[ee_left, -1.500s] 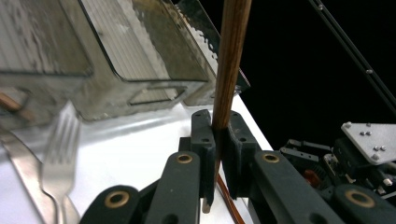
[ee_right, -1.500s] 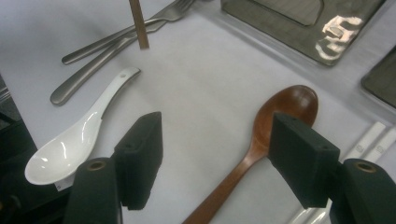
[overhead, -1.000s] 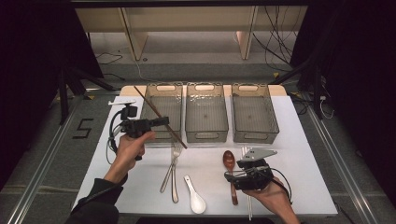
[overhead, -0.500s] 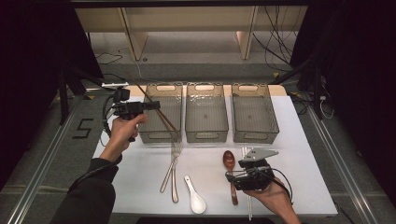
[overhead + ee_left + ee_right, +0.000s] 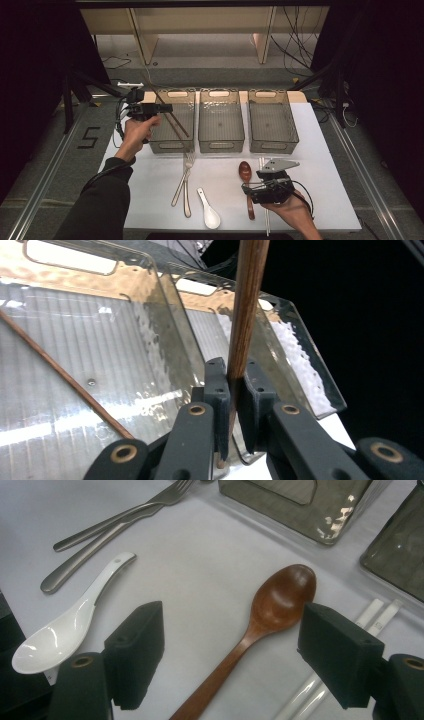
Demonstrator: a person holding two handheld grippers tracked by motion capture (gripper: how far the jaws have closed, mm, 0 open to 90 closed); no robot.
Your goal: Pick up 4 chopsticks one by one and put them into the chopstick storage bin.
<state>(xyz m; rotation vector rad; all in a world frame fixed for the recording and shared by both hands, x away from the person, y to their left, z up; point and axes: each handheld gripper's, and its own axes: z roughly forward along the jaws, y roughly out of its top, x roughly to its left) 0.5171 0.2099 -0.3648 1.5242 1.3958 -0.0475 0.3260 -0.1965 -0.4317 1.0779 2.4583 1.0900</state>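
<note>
My left gripper (image 5: 233,390) is shut on a brown wooden chopstick (image 5: 247,315), which stands up between its pads over the left clear bin (image 5: 165,146). A second brown chopstick (image 5: 65,375) lies slanted inside that bin. Near the front right, my right gripper (image 5: 230,645) stands open just over the table. Its jaws have just been opening, and the brown wooden spoon (image 5: 270,610) lies on the white table between them, with neither pad touching it. In the high view this gripper (image 5: 252,187) sits over the spoon's handle.
A middle bin (image 5: 221,145) and a right bin (image 5: 272,146) stand beside the left one. Two metal forks (image 5: 115,522) and a white ceramic spoon (image 5: 65,635) lie left of the wooden spoon; white chopsticks (image 5: 370,617) lie to its right.
The left hand has carried the chopstick back and to the left, to the far left side of the left bin. The right hand has stayed over the wooden spoon.
</note>
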